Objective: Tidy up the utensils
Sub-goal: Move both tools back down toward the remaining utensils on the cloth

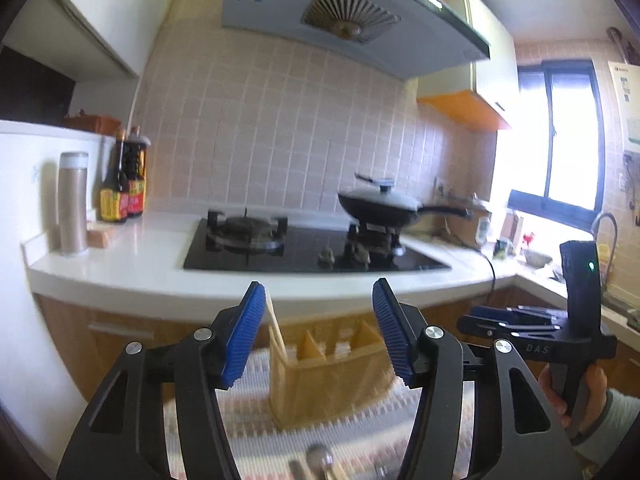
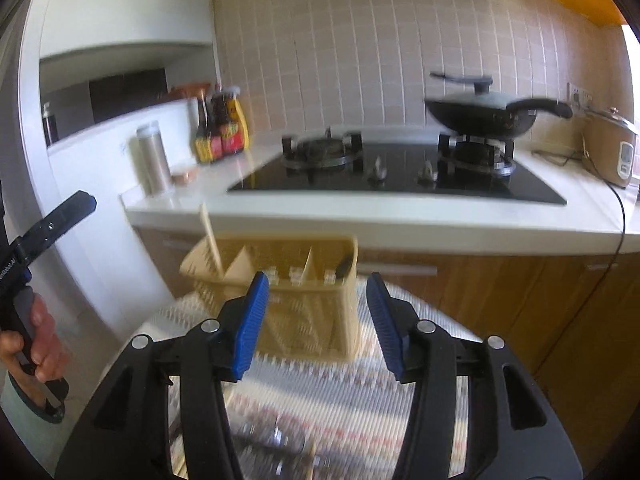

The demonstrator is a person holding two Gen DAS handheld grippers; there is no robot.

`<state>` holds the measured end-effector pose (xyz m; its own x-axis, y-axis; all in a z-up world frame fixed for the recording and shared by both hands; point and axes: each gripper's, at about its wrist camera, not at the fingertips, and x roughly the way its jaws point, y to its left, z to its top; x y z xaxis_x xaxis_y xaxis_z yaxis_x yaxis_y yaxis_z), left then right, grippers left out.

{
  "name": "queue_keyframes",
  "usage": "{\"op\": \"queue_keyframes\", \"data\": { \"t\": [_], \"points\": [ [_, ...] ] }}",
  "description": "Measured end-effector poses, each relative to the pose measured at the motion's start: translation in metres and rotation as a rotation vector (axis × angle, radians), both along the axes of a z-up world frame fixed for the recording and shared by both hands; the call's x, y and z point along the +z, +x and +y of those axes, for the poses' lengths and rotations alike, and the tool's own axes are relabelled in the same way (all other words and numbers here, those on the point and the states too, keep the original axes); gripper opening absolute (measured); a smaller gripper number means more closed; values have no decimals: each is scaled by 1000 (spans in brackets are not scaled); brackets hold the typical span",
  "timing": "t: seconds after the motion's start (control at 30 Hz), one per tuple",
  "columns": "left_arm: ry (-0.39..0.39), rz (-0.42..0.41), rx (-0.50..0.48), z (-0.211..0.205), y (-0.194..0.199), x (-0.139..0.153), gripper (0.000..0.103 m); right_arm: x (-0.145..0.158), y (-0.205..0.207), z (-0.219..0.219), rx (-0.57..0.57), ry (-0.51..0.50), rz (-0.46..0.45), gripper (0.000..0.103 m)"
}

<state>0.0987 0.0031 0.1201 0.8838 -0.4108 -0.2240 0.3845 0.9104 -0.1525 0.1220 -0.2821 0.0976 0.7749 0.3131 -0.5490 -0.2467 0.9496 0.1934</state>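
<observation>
A tan slotted utensil caddy [image 1: 324, 376] [image 2: 288, 304] with several compartments stands on a patterned placemat [image 2: 344, 404]. A wooden chopstick [image 2: 211, 240] [image 1: 276, 326] leans out of its left compartment, and a dark-handled utensil [image 2: 344, 266] sits in the right one. My left gripper [image 1: 320, 332] is open in front of the caddy with nothing between its blue pads. My right gripper [image 2: 314, 324] is also open and empty, facing the caddy. Blurred metal utensils [image 2: 276, 444] [image 1: 320, 460] lie on the mat below the grippers.
Behind the caddy runs a white counter [image 2: 400, 216] with a black gas hob [image 2: 400, 176] and a lidded wok [image 2: 484, 116]. Sauce bottles [image 2: 220, 128] and a steel flask [image 2: 154, 160] stand at the left, a rice cooker [image 2: 612, 148] at the right. A person's hand [image 2: 36, 344] holds the other gripper.
</observation>
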Motion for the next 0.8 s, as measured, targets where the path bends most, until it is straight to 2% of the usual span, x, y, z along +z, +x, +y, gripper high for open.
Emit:
{"op": "queue_keyframes", "data": {
  "t": [0.17,0.27,0.37,0.4,0.5,0.6,0.67,0.8],
  "points": [
    [80,128,-28,-1,-15,-20,55,-15,-20,9,42,-37,136,48],
    [71,236,-171,3,-21,-42,56,-28,-28,12,63,-53,211,48],
    [115,281,-146,7,-28,-59,56,-44,-31,12,44,-69,307,48],
    [127,302,-137,9,-28,-65,56,-54,-31,10,25,-62,368,48],
    [143,362,-127,17,-27,-79,56,-80,-30,1,2,20,520,48],
    [180,429,-90,23,-22,-97,56,-116,-32,-9,7,186,689,48],
    [189,472,-83,27,-21,-108,56,-133,-33,-12,6,260,752,48],
    [199,546,-60,36,-14,-127,56,-152,-30,-13,-30,306,788,48]
  ]
}}
